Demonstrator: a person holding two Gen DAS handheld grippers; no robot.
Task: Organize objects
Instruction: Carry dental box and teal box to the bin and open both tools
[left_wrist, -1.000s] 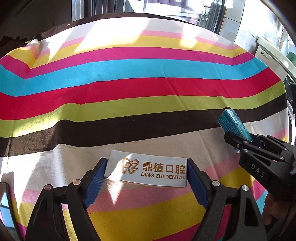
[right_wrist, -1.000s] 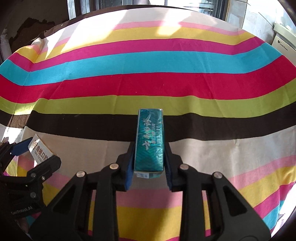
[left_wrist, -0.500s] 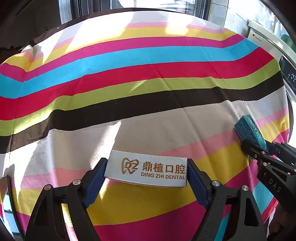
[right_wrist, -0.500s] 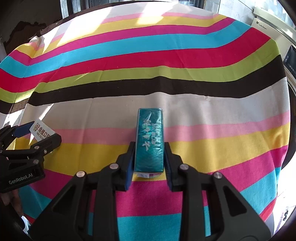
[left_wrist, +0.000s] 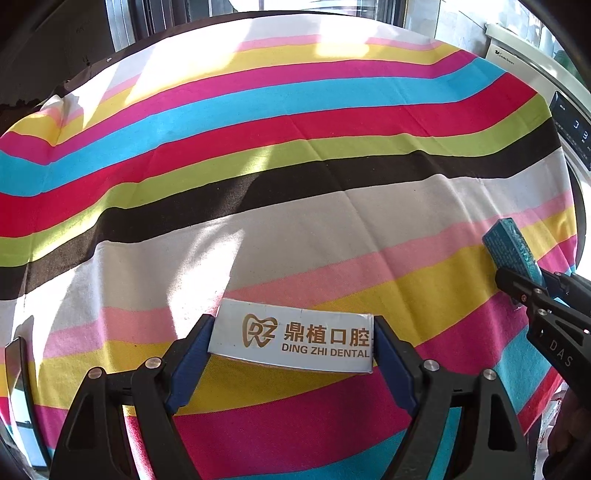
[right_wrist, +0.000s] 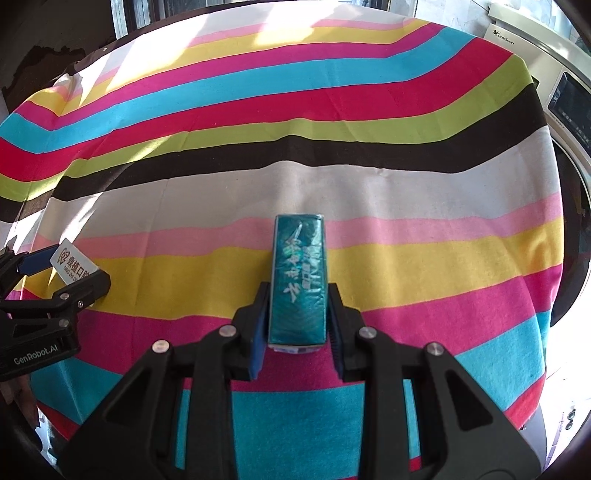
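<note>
My left gripper (left_wrist: 293, 341) is shut on a white box (left_wrist: 295, 338) printed "DING ZHI DENTAL", gripped across its long ends by the blue pads and held above the striped cloth (left_wrist: 280, 177). In the right wrist view the same white box (right_wrist: 74, 263) shows at the far left in the left gripper (right_wrist: 68, 271). My right gripper (right_wrist: 298, 314) is shut on a teal pack (right_wrist: 298, 280) with silver script, which sticks out forward between the fingers. That teal pack (left_wrist: 511, 251) appears at the right edge of the left wrist view, held by the right gripper (left_wrist: 526, 278).
A multicoloured striped cloth (right_wrist: 295, 166) covers the whole surface and falls away at its edges. A white washing machine (right_wrist: 554, 85) with a control panel stands at the right. Window frames (left_wrist: 147, 18) and dark wall lie behind the far edge.
Both grippers have drawn back toward the near side of the cloth, so the stripes have slid away up the frames. Each still holds its box as before.
</note>
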